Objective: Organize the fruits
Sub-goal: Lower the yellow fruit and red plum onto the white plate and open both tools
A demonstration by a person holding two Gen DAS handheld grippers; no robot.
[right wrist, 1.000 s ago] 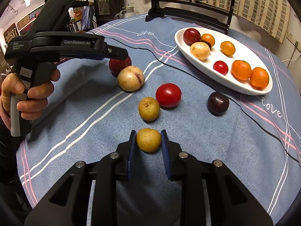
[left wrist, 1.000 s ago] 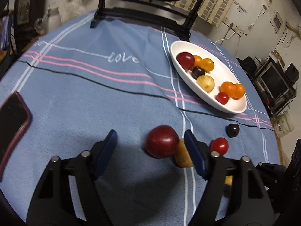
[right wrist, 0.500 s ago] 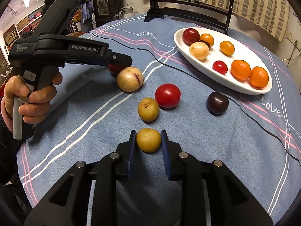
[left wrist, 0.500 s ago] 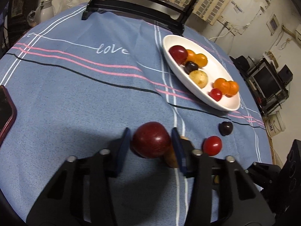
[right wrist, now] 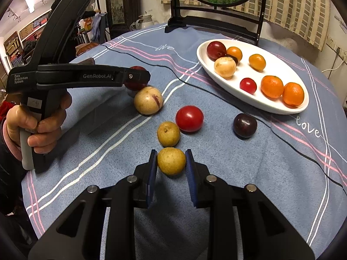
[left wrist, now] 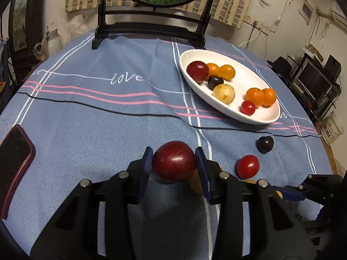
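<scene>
My left gripper [left wrist: 173, 155] is shut on a dark red plum [left wrist: 174, 164], its blue pads [left wrist: 147, 162] pressed to both sides, low over the blue cloth. In the right wrist view the left gripper [right wrist: 138, 77] hides most of that plum [right wrist: 135, 85]. My right gripper [right wrist: 171, 159] is shut on a small yellow-brown fruit [right wrist: 171, 161] resting on the cloth. A white oval dish [left wrist: 267, 118] at the back right holds several fruits. It also shows in the right wrist view, the dish [right wrist: 249, 100].
Loose on the cloth lie a pale yellow fruit [right wrist: 148, 100], a red fruit [right wrist: 189, 118], a small yellow fruit [right wrist: 168, 134] and a dark plum [right wrist: 245, 125]. A phone [left wrist: 13, 162] lies at the left edge. A black mirror stand [left wrist: 149, 32] stands at the back. A person's hand [right wrist: 43, 121] grips the left handle.
The left jaws have closed from wide open onto the dark red plum, and that view has tilted up a little. The right gripper and its yellow fruit have not moved.
</scene>
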